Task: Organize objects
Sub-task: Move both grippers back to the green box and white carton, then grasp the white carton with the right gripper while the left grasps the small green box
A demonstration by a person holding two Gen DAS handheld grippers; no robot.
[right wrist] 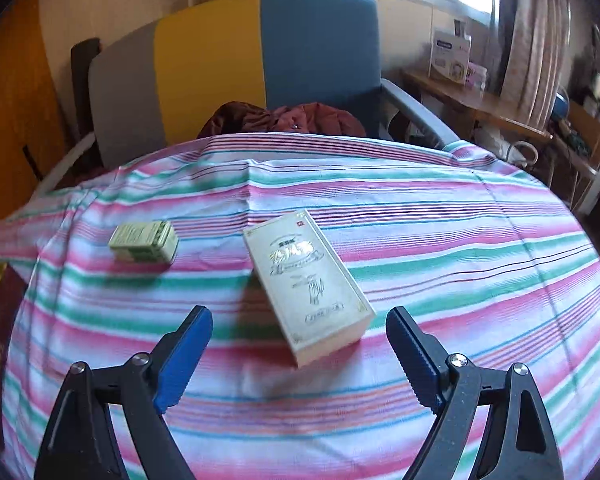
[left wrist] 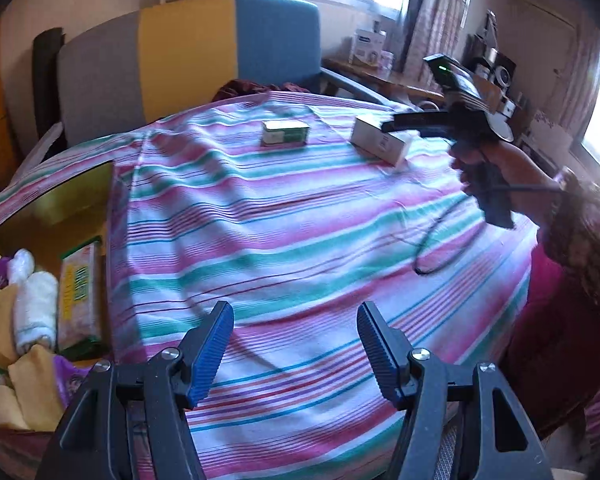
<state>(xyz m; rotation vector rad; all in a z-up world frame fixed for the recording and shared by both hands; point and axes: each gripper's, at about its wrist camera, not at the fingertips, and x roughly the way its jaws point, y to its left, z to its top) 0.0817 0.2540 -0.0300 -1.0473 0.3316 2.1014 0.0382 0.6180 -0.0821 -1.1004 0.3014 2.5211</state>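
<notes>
From the left wrist, the left gripper (left wrist: 294, 344) hung wide open and empty over the striped table (left wrist: 300, 220) beside the half-filled tray (left wrist: 100, 184), while from the right wrist the right gripper (right wrist: 300, 354), also wide open and empty, faced the cream box (right wrist: 308, 280), probably to collect it, the small green box (right wrist: 144, 241) lying well apart.

Striped pink, green and white cloth (right wrist: 440, 216) covers the whole bench. Behind it sits a chair with grey, yellow and blue back panels (right wrist: 220, 64), some dark red clothing (right wrist: 284, 118) bunched on its seat. Wooden side table (right wrist: 480, 102) by the curtained window (left wrist: 432, 12), cluttered with boxes.
</notes>
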